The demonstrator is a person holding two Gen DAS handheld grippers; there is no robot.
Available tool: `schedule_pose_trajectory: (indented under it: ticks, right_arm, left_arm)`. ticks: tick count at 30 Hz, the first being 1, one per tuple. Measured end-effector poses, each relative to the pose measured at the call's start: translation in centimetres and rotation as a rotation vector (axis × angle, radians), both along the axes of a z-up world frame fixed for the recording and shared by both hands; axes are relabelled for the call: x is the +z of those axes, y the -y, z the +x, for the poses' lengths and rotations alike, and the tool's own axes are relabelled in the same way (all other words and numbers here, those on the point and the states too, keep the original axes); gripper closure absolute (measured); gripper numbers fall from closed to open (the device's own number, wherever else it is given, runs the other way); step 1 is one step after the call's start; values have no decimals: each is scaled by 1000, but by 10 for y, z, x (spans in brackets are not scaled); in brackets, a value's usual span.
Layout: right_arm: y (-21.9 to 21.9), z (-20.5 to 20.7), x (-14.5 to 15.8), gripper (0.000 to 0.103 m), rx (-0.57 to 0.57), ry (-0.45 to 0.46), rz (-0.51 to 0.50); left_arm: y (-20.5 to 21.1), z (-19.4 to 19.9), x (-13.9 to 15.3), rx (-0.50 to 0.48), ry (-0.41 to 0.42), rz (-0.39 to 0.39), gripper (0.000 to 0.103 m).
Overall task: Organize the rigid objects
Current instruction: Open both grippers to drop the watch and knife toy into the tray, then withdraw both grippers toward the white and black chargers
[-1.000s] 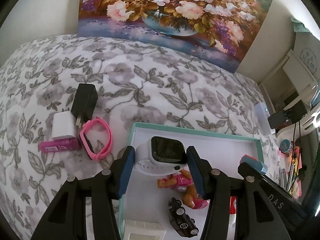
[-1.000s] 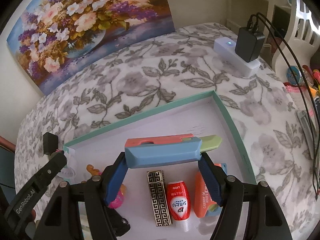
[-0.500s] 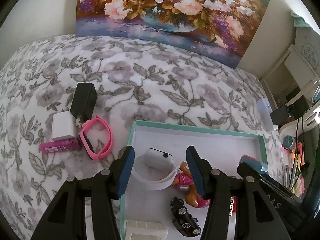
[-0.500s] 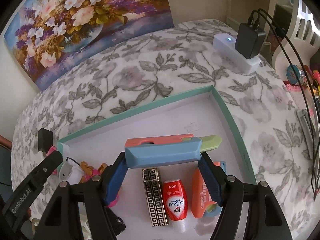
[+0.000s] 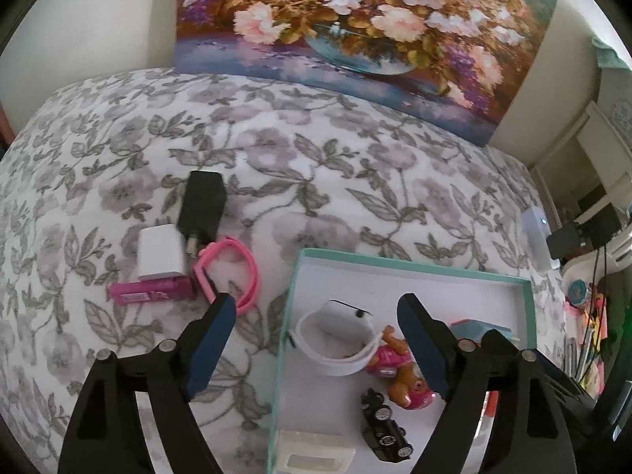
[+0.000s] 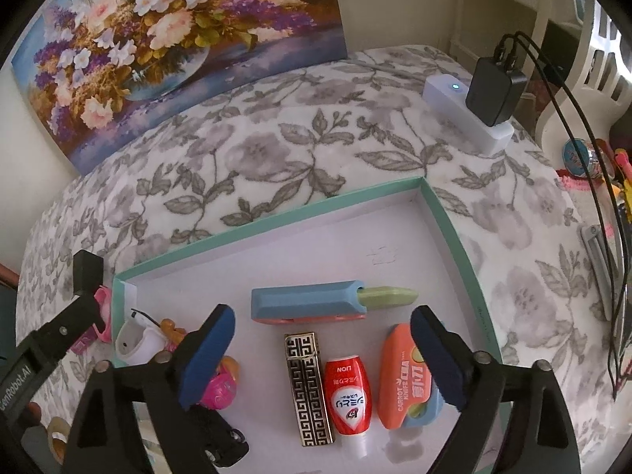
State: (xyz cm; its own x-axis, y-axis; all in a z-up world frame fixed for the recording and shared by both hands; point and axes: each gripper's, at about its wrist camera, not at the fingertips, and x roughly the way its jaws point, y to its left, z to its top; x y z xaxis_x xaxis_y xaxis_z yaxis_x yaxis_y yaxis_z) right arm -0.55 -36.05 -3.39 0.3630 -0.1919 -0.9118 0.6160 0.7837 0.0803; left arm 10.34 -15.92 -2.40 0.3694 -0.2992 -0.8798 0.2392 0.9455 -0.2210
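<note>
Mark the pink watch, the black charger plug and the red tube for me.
pink watch point(image 5: 252, 276), left wrist view, right side of its band.
black charger plug point(image 5: 203, 205), left wrist view, middle of its body.
red tube point(image 6: 348, 393), right wrist view, middle of its label.

Both wrist views look steeply down, sharing the tray point(image 5: 410, 266).

Home bedroom: floral bedspread point(image 5: 276, 166), painting point(image 5: 355, 31)

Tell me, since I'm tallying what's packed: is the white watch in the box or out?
In. The white watch lies on the floor of the box, beside the toy pup, free between the opening left gripper's jaws.
</note>
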Motion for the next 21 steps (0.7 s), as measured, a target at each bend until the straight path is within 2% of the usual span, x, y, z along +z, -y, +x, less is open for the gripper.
schedule_pose_trajectory:
  ticks: [1, 3, 7, 16, 21]
  right_arm:
    - [0, 0, 0, 5, 0, 2, 1]
    - [-1, 0, 0, 0, 2, 7, -1]
    - [-2, 1, 0, 0, 9, 14, -13]
    - [-1, 1, 0, 0, 4, 16, -16]
    - [-5, 2, 3, 0, 17, -1, -24]
  left_arm:
    - [-2, 1, -1, 9, -3, 11, 18]
    - [-5, 3, -3, 25, -15, 31, 9]
    - [-14, 6, -9, 60, -44, 52, 9]
    - [-24, 9, -13, 103, -51, 93, 9]
    - [-34, 11, -5, 138, -43, 94, 9]
